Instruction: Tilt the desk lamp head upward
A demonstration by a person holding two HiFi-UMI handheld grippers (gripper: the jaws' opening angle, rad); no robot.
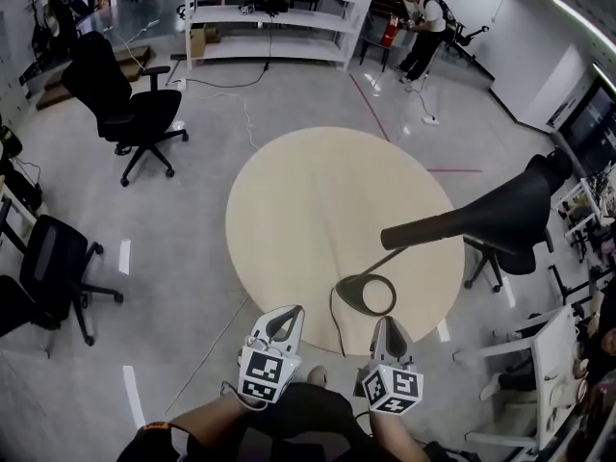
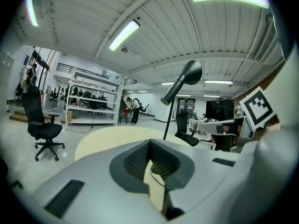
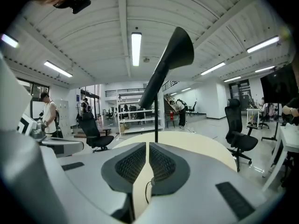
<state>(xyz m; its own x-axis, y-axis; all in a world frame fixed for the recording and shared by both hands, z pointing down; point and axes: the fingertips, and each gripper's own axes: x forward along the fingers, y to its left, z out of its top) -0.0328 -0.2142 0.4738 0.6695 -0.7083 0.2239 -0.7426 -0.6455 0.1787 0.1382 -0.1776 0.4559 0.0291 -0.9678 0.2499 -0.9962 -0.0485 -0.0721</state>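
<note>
A round pale wooden desk stands on a grey floor crossed by a red line, with one black office chair beyond it, another off to its left, and white shelving and a standing person farther back.

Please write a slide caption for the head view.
Left gripper and right gripper, both shut and empty, near a black desk lamp on a round table.

no readable text, labels, brands or numbers in any view
</note>
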